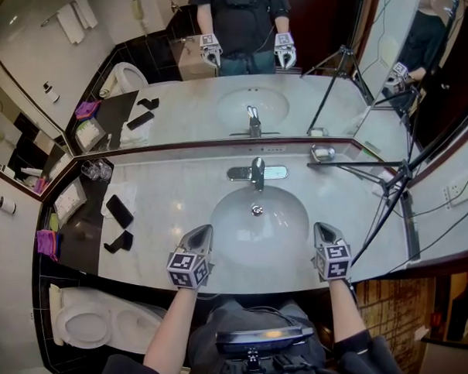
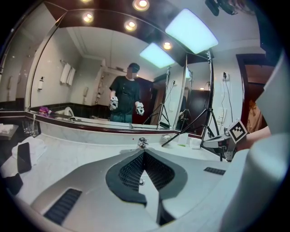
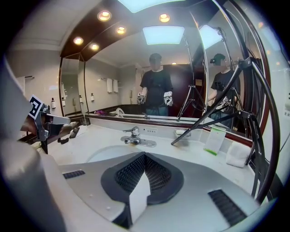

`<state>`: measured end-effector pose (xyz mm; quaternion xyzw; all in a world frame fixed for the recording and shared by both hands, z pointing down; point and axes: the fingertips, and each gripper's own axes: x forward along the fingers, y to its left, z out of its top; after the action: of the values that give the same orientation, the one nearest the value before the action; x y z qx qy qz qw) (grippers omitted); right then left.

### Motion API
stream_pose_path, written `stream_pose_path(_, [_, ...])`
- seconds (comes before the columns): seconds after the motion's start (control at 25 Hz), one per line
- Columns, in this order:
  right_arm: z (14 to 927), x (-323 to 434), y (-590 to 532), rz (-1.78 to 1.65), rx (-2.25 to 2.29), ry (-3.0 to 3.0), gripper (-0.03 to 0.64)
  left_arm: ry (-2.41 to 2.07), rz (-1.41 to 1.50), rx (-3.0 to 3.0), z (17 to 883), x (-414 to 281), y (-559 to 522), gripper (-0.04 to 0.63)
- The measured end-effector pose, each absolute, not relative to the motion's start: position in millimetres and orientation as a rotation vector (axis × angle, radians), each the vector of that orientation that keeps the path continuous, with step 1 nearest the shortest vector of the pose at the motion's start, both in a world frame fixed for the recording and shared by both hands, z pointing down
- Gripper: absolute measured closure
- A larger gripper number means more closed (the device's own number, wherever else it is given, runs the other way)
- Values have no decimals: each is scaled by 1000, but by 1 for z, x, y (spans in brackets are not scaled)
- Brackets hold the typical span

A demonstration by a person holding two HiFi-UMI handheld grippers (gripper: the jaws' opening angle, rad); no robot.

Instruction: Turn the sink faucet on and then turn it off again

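The faucet (image 1: 257,173) stands at frame centre, above the sink (image 1: 282,232). The left gripper (image 1: 203,231) and right gripper (image 1: 323,228) hover at the sink's lower rim (one each side), jaws pressed together, empty.

left gripper (image 1: 202,234): pale grey moulded shell tapering to a point; dark mesh-textured pads (image 2: 129,171) set in a dark surround; small dark ribbed inserts on the shell flanks.
marker cube (image 1: 188,269): black-and-white square patterns on each visible face.
right gripper (image 1: 323,231): same grey shell, same dark mesh pads (image 3: 156,174), same patterned cube (image 1: 333,262).
clothing: black short-sleeved top (image 1: 370,359); dark trousers (image 1: 208,340).
chest: dark flat device on a black mount (image 1: 262,339), thin black cable (image 1: 267,310) looped above it.
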<state>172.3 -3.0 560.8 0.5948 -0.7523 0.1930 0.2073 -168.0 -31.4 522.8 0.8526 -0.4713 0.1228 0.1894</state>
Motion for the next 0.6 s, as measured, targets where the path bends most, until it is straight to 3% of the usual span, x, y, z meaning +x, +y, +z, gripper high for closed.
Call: stream_pose_path(0.6, [571, 170, -12, 540, 1616, -2080, 598, -1288, 409, 2448, 538, -142, -48, 586])
